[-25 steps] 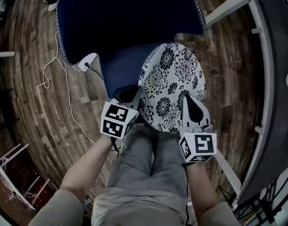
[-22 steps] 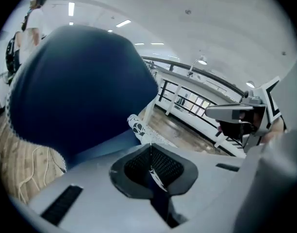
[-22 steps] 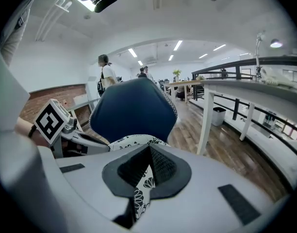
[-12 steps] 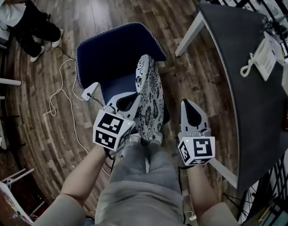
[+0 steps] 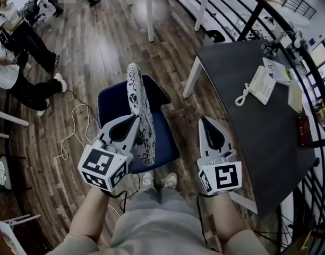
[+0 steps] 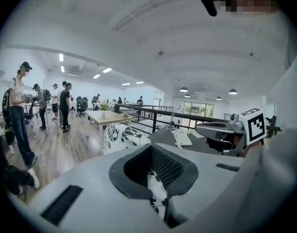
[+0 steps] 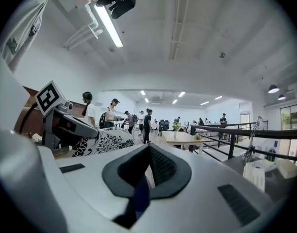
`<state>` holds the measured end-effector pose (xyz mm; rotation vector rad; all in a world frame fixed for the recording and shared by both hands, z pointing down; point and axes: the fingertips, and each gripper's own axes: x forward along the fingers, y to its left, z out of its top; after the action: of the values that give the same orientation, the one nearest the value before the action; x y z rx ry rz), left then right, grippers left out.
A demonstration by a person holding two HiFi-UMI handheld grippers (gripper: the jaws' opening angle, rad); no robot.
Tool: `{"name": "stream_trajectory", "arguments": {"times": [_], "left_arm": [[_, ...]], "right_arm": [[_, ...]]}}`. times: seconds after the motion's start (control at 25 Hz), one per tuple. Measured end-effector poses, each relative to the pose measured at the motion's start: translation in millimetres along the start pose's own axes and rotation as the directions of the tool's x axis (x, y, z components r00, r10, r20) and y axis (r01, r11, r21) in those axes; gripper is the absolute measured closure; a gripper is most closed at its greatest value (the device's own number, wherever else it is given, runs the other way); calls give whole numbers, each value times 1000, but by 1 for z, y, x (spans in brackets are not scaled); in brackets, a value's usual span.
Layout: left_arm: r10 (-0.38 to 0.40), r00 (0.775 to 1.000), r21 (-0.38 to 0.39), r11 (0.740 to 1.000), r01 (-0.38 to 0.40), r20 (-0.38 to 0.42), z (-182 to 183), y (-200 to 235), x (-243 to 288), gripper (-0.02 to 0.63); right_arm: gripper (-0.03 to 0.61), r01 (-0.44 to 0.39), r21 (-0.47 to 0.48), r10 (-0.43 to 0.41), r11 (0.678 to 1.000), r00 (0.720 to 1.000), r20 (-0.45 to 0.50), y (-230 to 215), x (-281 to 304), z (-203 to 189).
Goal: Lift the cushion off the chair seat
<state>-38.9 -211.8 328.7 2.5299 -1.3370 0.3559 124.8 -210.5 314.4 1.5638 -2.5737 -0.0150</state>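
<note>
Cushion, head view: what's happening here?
A person holds a gripper in each hand. The left gripper is clamped on the floral cushion, which is held on edge, up off the blue chair. The right gripper is shut and empty, beside the dark table.

Dark table (image 5: 247,142) hems the right (chair (image 5: 163,138) below); wooden floor (image 5: 109,36) open ahead.

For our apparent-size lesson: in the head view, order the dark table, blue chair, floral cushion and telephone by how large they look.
1. dark table
2. blue chair
3. floral cushion, seen edge-on
4. telephone
</note>
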Motion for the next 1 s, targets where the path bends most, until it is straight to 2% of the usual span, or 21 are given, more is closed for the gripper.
{"name": "stream_trajectory", "arguments": {"times": [0.16,0.28,0.48,0.6,0.76,0.84,1.0], "left_arm": [[-9,995,51,999,4,99,63,-10,-41,607],[-39,985,102,995,22,166,101,-20,-68,607],[-68,966,150,988,30,249,145,-36,-110,607],[-89,952,176,984,37,293,157,-45,-136,607],[-71,936,193,981,3,344,156,-49,-166,607],[-67,935,181,984,4,347,150,-50,-168,607],[-60,948,161,987,10,312,136,-50,-164,607]], "right_arm": [[577,-6,-28,9,1000,994,111,9,-27,80],[577,-17,-50,27,999,977,213,24,-48,137],[577,-13,-88,41,996,942,333,42,-81,200],[577,4,-108,35,994,932,361,54,-99,213],[577,-1,-98,36,995,932,361,76,-114,204],[577,-17,-87,45,996,940,338,81,-115,193],[577,-50,-47,62,998,956,287,86,-112,174]]}}
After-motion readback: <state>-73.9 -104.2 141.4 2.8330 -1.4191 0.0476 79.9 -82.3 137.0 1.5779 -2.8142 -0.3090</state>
